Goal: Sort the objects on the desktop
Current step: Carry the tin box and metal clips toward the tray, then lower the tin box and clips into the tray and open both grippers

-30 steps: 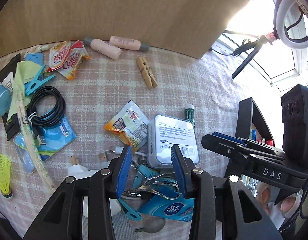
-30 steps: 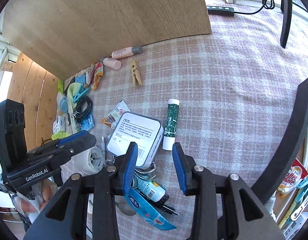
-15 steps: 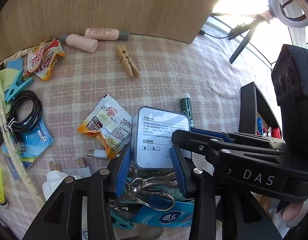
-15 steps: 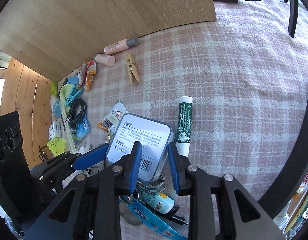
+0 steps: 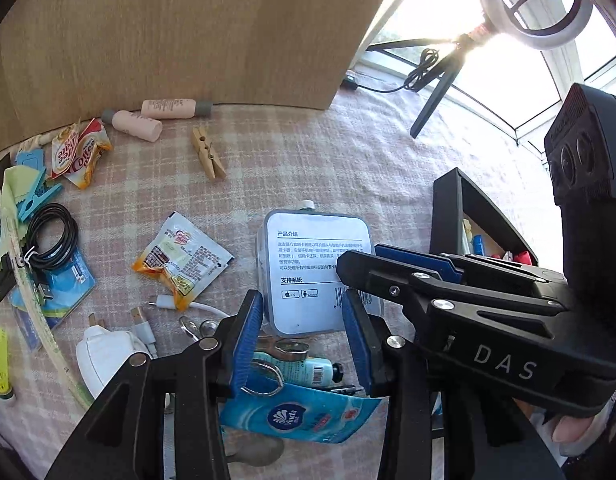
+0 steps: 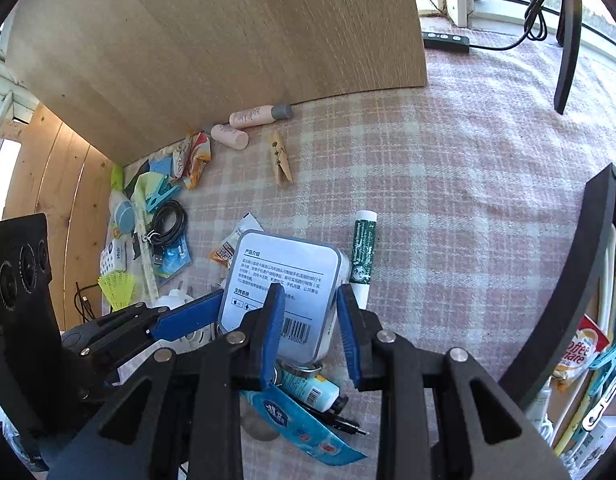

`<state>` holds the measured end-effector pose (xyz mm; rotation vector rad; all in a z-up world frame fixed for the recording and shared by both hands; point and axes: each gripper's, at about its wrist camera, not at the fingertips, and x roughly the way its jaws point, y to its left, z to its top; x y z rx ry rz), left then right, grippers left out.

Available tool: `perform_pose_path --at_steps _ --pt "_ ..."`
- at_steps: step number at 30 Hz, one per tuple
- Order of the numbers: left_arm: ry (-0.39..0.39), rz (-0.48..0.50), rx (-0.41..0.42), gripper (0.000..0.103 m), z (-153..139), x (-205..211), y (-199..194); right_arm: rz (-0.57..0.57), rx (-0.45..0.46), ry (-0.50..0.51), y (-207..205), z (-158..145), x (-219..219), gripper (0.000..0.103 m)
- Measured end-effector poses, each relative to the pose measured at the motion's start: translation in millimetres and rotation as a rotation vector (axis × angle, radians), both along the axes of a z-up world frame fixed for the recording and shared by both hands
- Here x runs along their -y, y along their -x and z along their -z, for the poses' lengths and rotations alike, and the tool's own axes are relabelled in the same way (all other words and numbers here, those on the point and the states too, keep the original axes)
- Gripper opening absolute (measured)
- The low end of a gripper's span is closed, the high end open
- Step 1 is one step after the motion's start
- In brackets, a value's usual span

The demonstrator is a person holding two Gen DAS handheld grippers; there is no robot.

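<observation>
pink checked cloth [image 6: 448,184] holds our mess, and both our open grippers, left gripper [image 5: 303,336] and right gripper [image 6: 311,330], crowd the white box [image 6: 282,288] beside the green tube [image 6: 362,254], so we might bump or drop it.

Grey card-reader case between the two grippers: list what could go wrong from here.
1. The grey case lies on a pile: a key ring, a small tube and a blue tissue pack. Lifting it may drag or scatter them.
2. The left gripper and right gripper are open and close together at the same case; they could collide.
3. The green stick lies beside the case and may get knocked.
</observation>
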<state>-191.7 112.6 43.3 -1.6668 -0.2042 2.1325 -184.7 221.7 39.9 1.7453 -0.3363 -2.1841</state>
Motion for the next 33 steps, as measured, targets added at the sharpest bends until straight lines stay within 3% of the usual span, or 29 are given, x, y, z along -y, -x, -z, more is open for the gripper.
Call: perform_pose_path --at_steps 9,26,33 --pt "-0.048 0.149 -0.012 0.038 -16 -85 -34 0.110 -0.022 0.009 -41 -25 -81 0.028" --pt "-0.112 0.472 0.037 0.038 -16 -274 -120 0.447 0.002 -0.066 -150 -40 -275 0.028" --pt "-0.113 0.552 0.063 0.038 -10 -320 -148 0.541 0.017 -0.091 -188 -41 -329 0.028"
